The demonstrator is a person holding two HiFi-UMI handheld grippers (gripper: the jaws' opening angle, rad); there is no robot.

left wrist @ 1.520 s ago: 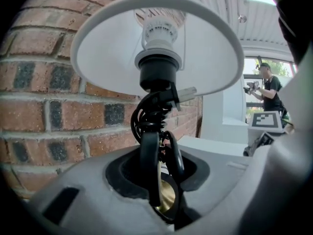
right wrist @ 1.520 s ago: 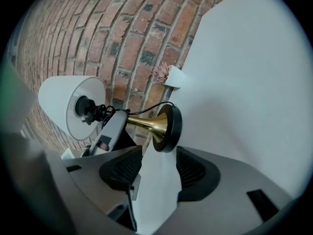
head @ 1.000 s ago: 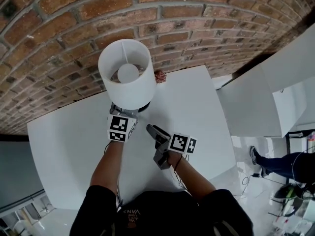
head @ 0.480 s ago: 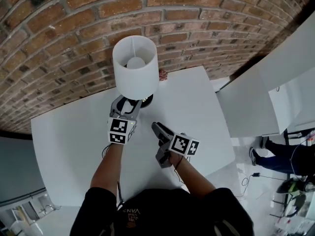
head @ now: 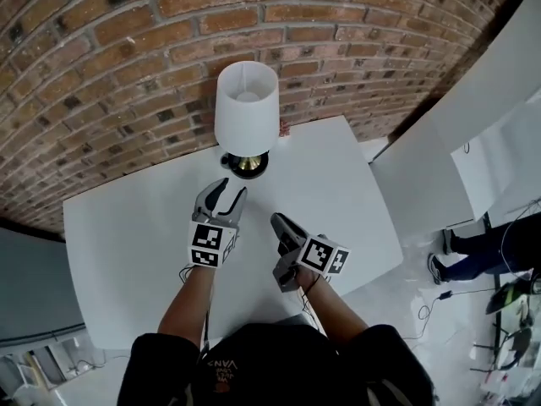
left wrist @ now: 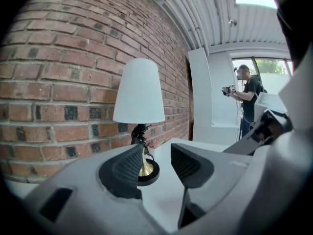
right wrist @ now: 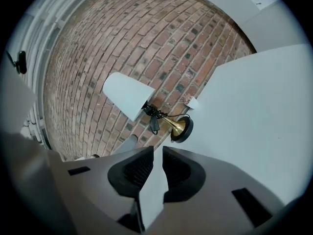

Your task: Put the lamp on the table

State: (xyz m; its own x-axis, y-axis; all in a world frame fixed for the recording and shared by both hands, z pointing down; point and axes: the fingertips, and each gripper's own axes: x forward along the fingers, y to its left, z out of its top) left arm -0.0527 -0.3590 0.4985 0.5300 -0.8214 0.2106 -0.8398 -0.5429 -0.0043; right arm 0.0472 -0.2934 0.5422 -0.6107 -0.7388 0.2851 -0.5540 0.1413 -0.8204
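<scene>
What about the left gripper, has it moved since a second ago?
Yes. The left gripper, jaws just opened, has pulled back from the lamp base toward the near edge of the table.

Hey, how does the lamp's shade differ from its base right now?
The lampshade is white, tall and tapering; the base is a low black disc with a brass centre. The base rests on the white table; the lampshade stands above it, clear of the table. Both are round.

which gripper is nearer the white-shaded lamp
The left gripper, just short of the white-shaded brass lamp, empty jaws opened wide then just eased slightly in; the right gripper is further back, empty jaws just closing.
</scene>
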